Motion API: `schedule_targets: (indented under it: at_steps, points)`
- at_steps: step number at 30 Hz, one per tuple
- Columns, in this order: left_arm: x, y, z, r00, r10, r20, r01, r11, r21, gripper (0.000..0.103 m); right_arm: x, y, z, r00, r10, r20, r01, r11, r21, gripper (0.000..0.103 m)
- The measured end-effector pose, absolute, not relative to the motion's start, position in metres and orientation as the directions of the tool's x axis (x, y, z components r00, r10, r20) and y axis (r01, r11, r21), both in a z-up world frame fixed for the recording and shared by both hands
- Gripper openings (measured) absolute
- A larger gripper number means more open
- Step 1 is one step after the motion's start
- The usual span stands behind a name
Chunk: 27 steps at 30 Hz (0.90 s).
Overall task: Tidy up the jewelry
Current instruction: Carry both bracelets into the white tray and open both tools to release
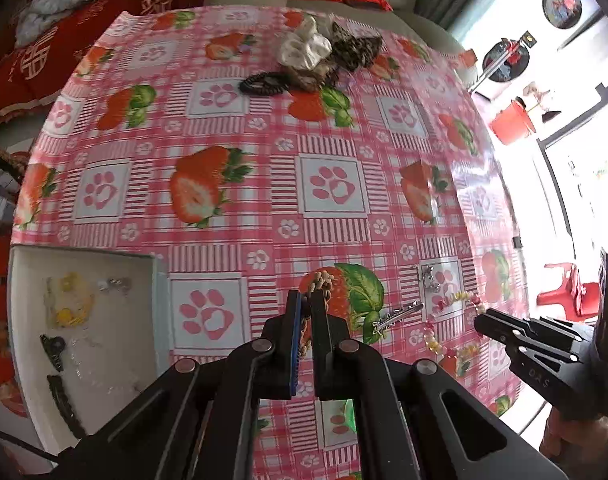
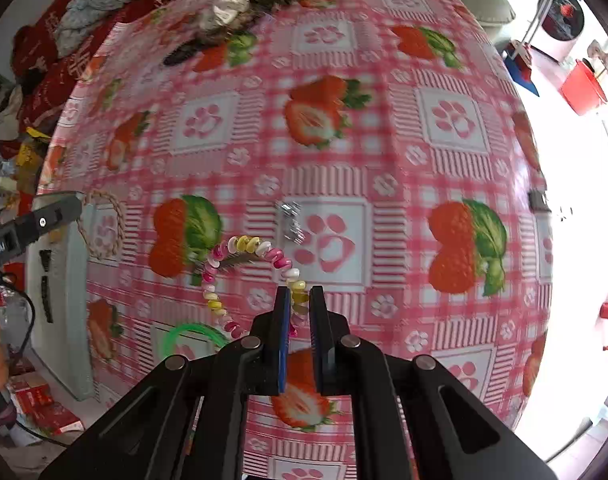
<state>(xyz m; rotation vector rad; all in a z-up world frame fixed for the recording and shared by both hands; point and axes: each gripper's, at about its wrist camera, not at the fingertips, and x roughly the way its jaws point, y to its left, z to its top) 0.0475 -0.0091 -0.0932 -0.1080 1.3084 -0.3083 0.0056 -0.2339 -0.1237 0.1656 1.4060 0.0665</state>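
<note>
My left gripper [image 1: 307, 298] is shut on a beige braided bracelet [image 1: 323, 279], which hangs as a loop [image 2: 118, 216] above the tablecloth, next to the white box [image 1: 84, 254]. The box holds yellow pieces, black clips and small clear items. My right gripper [image 2: 300, 294] is shut on a pink, yellow and white spiral bracelet [image 2: 244, 245], lifted off the cloth; the left wrist view shows that gripper [image 1: 481, 322] at the right. A silver hair clip [image 1: 396, 316] and a small silver piece [image 2: 290, 220] lie on the cloth between the two grippers.
The table wears a pink strawberry and paw-print cloth [image 1: 264, 184]. At its far side lie a white scrunchie [image 1: 304, 48], a dark patterned one [image 1: 354, 46] and a black coil hair tie [image 1: 264, 82]. A green ring [image 2: 184, 332] lies near the box [image 2: 78, 340]. Red cushions line the back.
</note>
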Motion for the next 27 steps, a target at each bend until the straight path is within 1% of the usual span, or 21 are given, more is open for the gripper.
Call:
schedule_targets:
  at_steps: [7, 16, 22, 27]
  points:
    - [0.032, 0.031, -0.075, 0.270, -0.277, -0.922, 0.080, 0.961, -0.265, 0.010, 0.018, -0.208, -0.105, 0.190, 0.189, -0.963, -0.014, 0.982, 0.190, 0.010]
    - [-0.003, 0.101, -0.057, 0.331, -0.229, -0.916, -0.074, 0.961, -0.267, 0.010, 0.037, -0.140, -0.085, 0.192, 0.270, -0.943, -0.179, 0.955, 0.237, 0.010]
    - [-0.035, 0.149, -0.058, 0.341, -0.181, -0.923, -0.196, 0.946, -0.258, 0.010, 0.043, -0.079, -0.081, 0.159, 0.312, -0.937, -0.313, 0.916, 0.252, 0.010]
    - [-0.065, 0.184, -0.070, 0.325, -0.160, -0.932, -0.301, 0.917, -0.262, 0.010, 0.041, -0.028, -0.082, 0.121, 0.341, -0.932, -0.417, 0.870, 0.264, 0.010]
